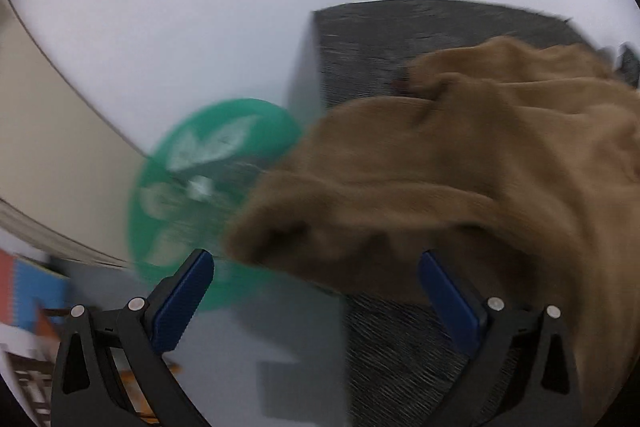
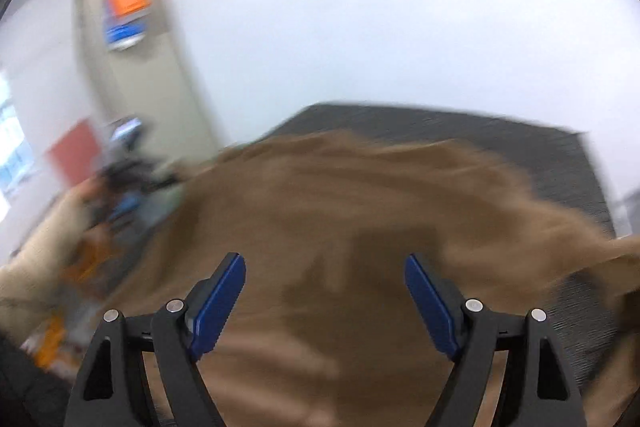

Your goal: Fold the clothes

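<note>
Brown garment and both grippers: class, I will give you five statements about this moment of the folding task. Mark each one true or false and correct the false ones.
1. The brown garment lies crumpled on a dark grey surface. True.
2. The left gripper is clamped on the garment. False: its jaws stand open, with nothing pressed between the pads.
3. A green round object shows to the left of the garment in the left wrist view. True.
4. The right gripper is shut. False: its jaws are wide apart above the garment.
5. The garment is neatly folded into a square. False: it is bunched, with uneven ridges.
</note>
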### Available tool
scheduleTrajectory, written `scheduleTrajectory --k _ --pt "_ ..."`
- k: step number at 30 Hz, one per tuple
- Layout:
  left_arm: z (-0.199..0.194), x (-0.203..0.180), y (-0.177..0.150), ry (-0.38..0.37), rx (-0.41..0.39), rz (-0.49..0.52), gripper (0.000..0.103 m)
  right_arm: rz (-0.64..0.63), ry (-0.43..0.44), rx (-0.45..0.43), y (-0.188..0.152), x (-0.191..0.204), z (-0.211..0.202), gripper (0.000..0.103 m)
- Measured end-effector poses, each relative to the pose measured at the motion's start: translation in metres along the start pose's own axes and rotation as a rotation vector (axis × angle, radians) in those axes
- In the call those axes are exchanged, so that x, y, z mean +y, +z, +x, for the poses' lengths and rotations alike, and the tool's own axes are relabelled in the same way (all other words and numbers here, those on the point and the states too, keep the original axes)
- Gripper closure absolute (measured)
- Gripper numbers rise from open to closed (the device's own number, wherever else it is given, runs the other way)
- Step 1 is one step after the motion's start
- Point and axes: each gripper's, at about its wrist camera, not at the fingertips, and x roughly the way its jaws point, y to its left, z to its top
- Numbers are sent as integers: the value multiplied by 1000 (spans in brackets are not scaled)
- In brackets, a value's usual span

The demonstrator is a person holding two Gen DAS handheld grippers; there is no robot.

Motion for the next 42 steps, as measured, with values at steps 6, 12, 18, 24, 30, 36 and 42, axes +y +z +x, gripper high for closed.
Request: scheduleTrajectory --k 6,12,18,24,30,36,42 --pt "-23 24 -10 -201 1 -101 0 68 -146 2 35 -104 16 19" --pt "-34 38 7 -249 -61 -225 0 82 -188 87 49 -149 70 19" --pt "13 -6 81 -167 -60 -103 0 51 -188 164 61 -167 125 19" --pt "91 -56 145 -171 34 39 0 -4 -152 215 73 -171 158 19" --pt "122 -103 157 -227 89 232 0 -99 -109 293 78 -166 192 19" --pt "135 -113 152 -259 132 261 0 -131 -101 351 56 -161 213 18" --pt "129 -115 151 -271 138 227 16 -144 -121 344 52 -153 214 28"
